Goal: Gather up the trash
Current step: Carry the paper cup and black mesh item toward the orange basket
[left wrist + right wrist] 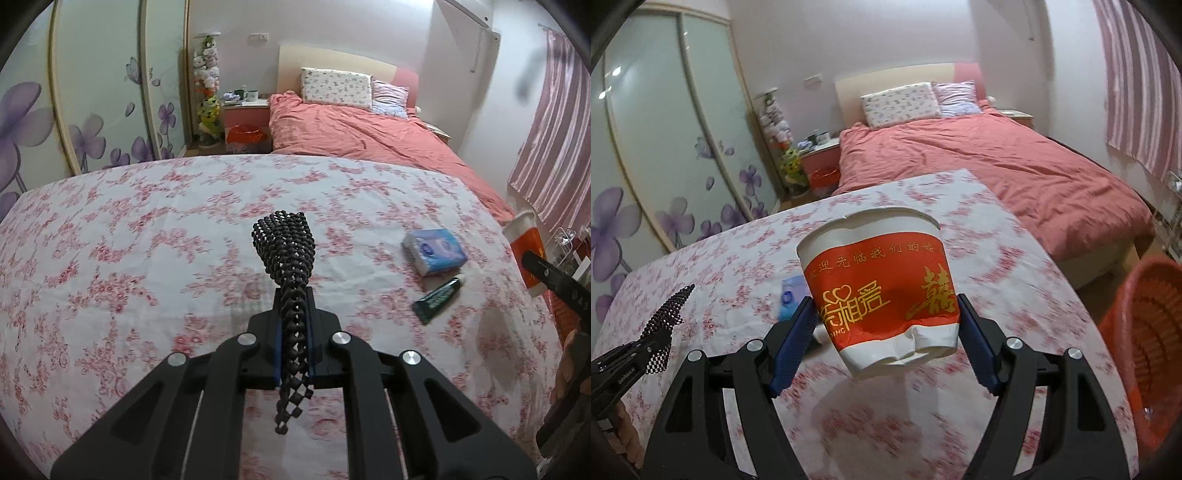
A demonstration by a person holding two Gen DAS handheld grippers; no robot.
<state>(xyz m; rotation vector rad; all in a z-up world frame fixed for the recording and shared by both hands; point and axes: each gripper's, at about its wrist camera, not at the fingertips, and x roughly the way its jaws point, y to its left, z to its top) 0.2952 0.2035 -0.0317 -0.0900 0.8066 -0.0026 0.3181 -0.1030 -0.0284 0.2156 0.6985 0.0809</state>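
Behind the flowered surface [738, 258] stands a pink bed [997, 162]. Our right claw [886, 321] grips a crumpled paper cup [879, 288] in the air, near the orange basket [1145, 332]. Our left claw [284, 254] is closed, empty. We fear the dented cup could slip, because the squeeze is low.

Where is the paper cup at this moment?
The paper cup is in the right gripper, held above the flowered table, with the orange basket to its right. In the left wrist view it shows at the right edge.
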